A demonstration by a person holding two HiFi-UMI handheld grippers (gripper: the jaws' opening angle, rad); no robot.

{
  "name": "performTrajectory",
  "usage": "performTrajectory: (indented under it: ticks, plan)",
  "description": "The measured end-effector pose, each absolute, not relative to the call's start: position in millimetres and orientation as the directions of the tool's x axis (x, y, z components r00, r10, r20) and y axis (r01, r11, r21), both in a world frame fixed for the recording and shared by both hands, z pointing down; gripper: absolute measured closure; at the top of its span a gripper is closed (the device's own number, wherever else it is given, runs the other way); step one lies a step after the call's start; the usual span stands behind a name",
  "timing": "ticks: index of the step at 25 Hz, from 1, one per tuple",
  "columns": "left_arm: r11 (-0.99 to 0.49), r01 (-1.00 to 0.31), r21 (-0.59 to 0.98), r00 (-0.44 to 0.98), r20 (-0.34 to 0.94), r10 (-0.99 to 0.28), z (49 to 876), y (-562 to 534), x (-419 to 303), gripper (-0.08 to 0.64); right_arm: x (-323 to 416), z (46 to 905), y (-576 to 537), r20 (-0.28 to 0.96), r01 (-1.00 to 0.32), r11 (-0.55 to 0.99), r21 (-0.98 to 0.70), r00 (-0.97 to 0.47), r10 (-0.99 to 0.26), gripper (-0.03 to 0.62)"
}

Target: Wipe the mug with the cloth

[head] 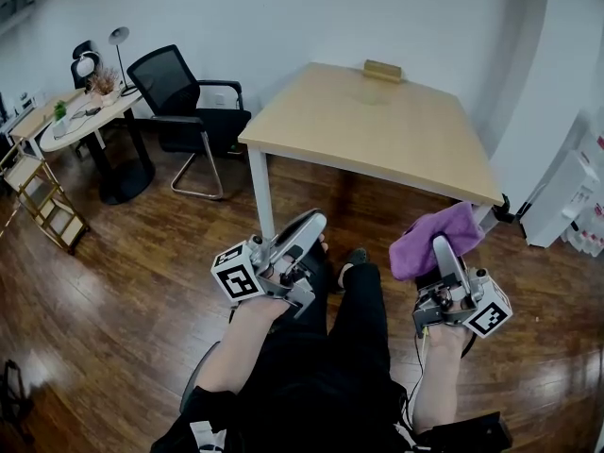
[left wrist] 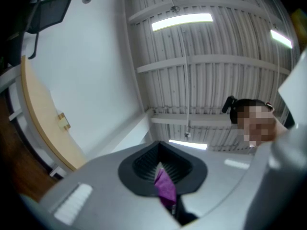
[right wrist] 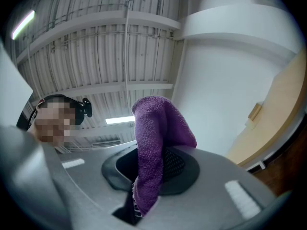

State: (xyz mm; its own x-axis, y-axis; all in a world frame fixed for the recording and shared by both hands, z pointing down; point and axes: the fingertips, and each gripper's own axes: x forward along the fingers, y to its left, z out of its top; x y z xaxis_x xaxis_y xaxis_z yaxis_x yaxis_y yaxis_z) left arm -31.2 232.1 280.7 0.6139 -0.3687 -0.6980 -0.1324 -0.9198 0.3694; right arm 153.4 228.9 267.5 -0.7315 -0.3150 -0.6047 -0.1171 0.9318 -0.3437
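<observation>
Right gripper (head: 444, 253) points up and away from the person, its jaws clamped on the purple cloth (head: 427, 242). In the right gripper view the cloth (right wrist: 156, 143) rises out of the seam between the dark pads, folds over above them and droops to one side, so most of it sits past the jaw tips. From the head view it bunches over the front of that gripper, just short of the near corner of the wooden table (head: 377, 130) and not touching it. Left gripper (head: 300, 234) is held beside it, well apart from the cloth, with its jaws together. A thin purple sliver (left wrist: 165, 186) shows at their seam; what it is cannot be told. Both grippers hang over the dark wood floor (head: 123, 291).
</observation>
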Motion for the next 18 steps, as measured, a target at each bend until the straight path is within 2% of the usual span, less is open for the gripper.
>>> performTrajectory:
  ticks: [8,12,18]
  plan:
    - [-0.921,-0.125,0.369,0.623,-0.693,-0.362,282,233,-31,0.56,146,267,234,-0.6,-0.126,0.937,-0.327,-0.738,-0.309,0.535]
    - [-0.922,-0.099,0.375,0.626,-0.697,-0.35,280,232,-38,0.56,144,269,226,-0.579,-0.193,0.932,-0.307,-0.739,-0.345,0.535]
    - [-0.923,-0.101,0.37,0.613,-0.708,-0.351,282,230,-45,0.56,131,263,227,-0.59,-0.148,0.939,-0.31,-0.745,-0.312,0.535]
